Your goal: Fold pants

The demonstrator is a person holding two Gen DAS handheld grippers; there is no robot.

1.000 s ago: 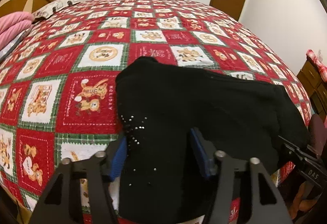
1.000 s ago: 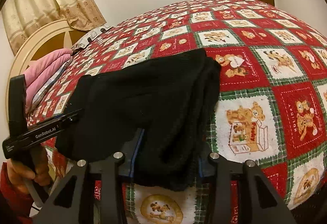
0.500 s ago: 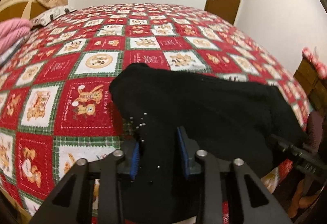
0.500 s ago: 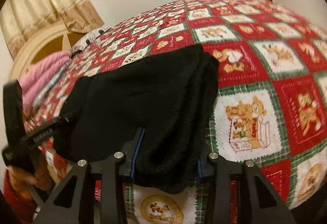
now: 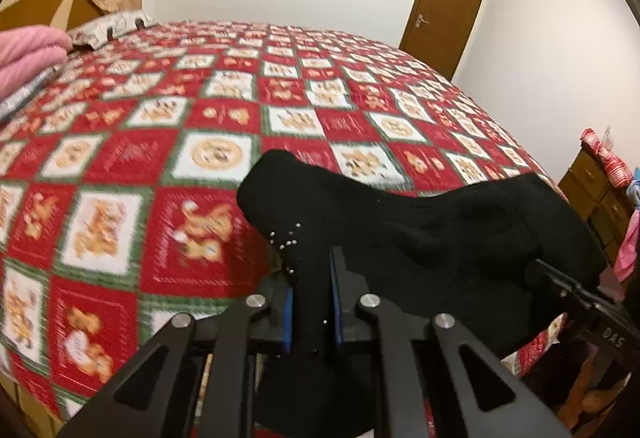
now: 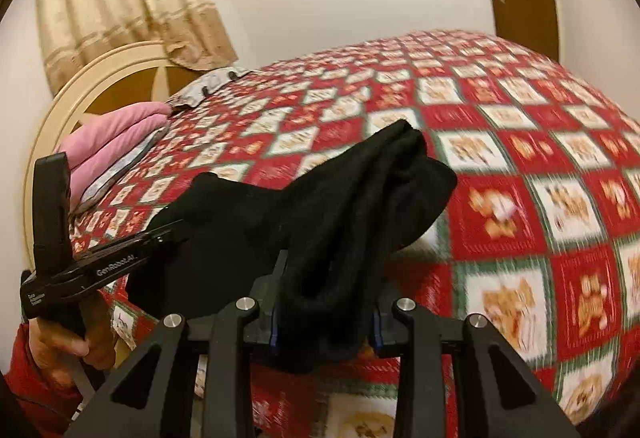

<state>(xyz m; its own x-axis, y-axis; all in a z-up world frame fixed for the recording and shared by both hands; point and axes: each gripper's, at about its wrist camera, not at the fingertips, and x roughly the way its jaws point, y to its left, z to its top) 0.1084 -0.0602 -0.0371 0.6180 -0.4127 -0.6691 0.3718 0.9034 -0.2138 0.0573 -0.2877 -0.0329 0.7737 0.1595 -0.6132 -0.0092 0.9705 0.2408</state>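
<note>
Black pants [image 5: 420,234] are gripped at the near edge of a bed covered by a red patchwork quilt [image 5: 168,166], one gathered end in each tool. The left gripper [image 5: 312,302], wide apart a second ago with the cloth lying loosely between its blue-padded fingers [image 5: 287,318], is now clenched tight on a narrow bunch of fabric just below a cluster of small silver studs. The right gripper [image 6: 324,314] is seen closing on a thick roll of several layers, which fills the gap between its fingers and bulges out ahead of them; its pads are pressed against the cloth. Compared with the earlier views, the garment is raised off the quilt beyond both sets of fingers and is stretched between them, where before it was lying flat. The left tool is seen in the right wrist view, held by a hand [image 6: 76,342] in a red sleeve. The grasp is judged complete, with the pants ready to be carried forward over the quilt for the next fold. The quilt is blurred by motion
</note>
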